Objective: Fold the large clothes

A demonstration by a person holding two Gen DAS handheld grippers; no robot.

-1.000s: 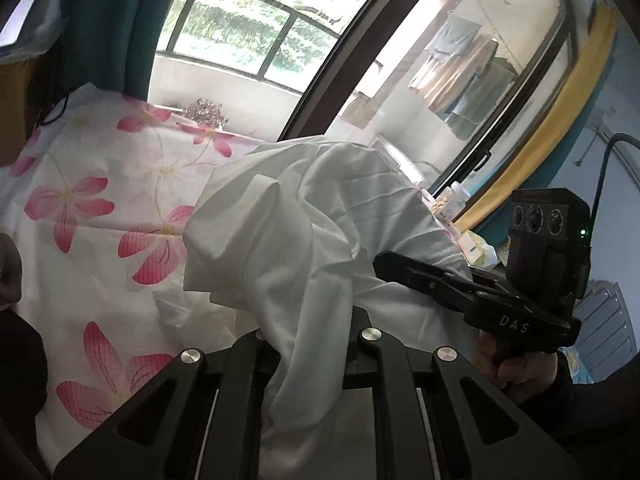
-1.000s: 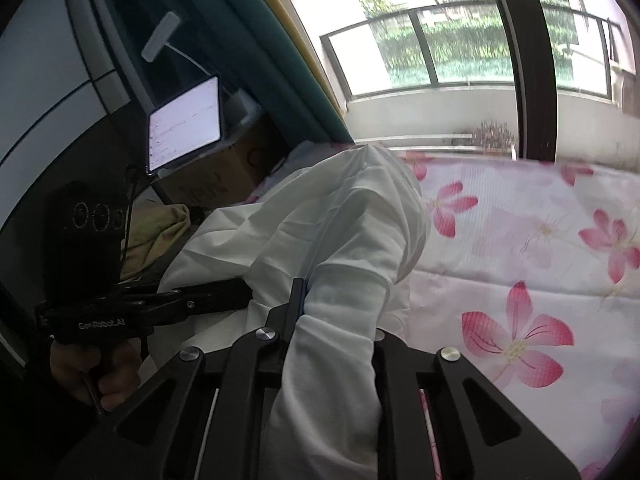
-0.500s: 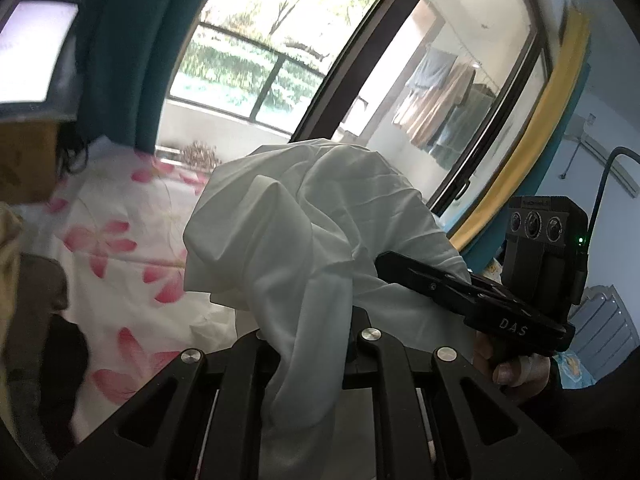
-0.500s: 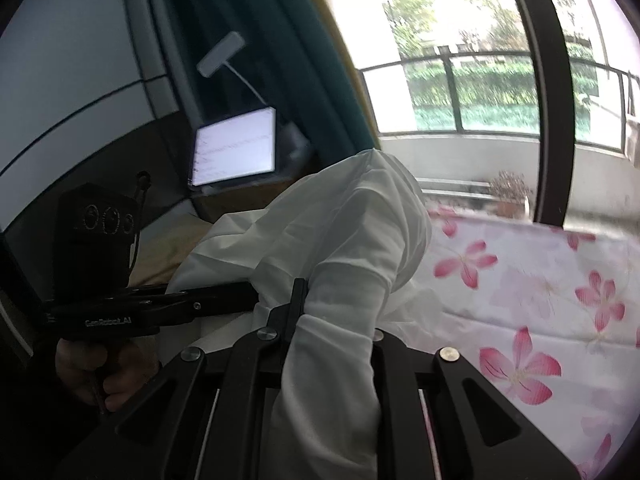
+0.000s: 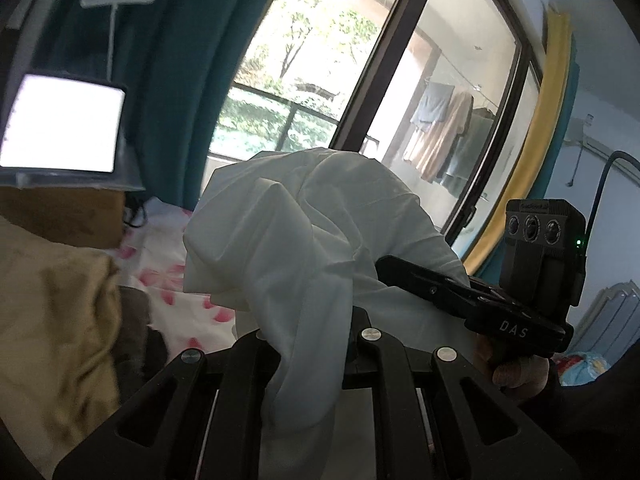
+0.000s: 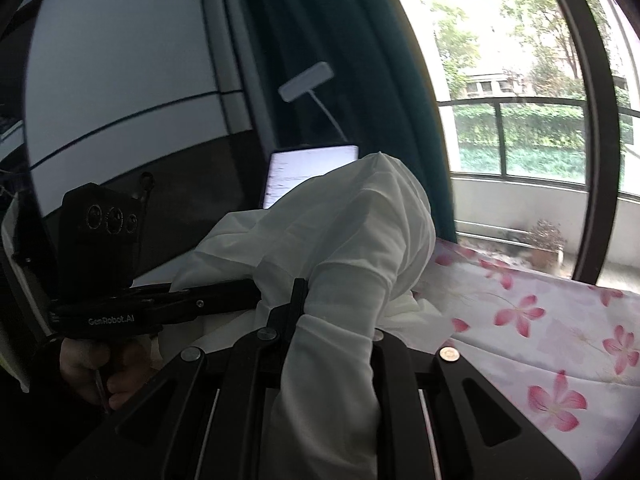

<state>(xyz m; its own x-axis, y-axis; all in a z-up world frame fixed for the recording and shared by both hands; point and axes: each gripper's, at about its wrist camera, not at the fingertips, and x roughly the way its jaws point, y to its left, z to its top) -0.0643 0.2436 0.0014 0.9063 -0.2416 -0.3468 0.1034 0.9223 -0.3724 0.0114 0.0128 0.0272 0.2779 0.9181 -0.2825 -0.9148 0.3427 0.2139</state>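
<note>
White garment (image 5: 304,236): soft, light, limp. I have left gripper (image 5: 316,320) and right gripper (image 6: 336,300) both clamped on bunched cloth; better held at its edges.

Ahead of the left gripper (image 5: 316,320) the bunched white garment (image 5: 304,232) blocked passage; the flowered bedsheet (image 6: 540,320) below right lay open.

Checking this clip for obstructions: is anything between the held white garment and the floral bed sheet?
Nothing visible. Both the left gripper and right gripper are shut on the garment, bunched above the sheet, whose visible stretch is bare.
</note>
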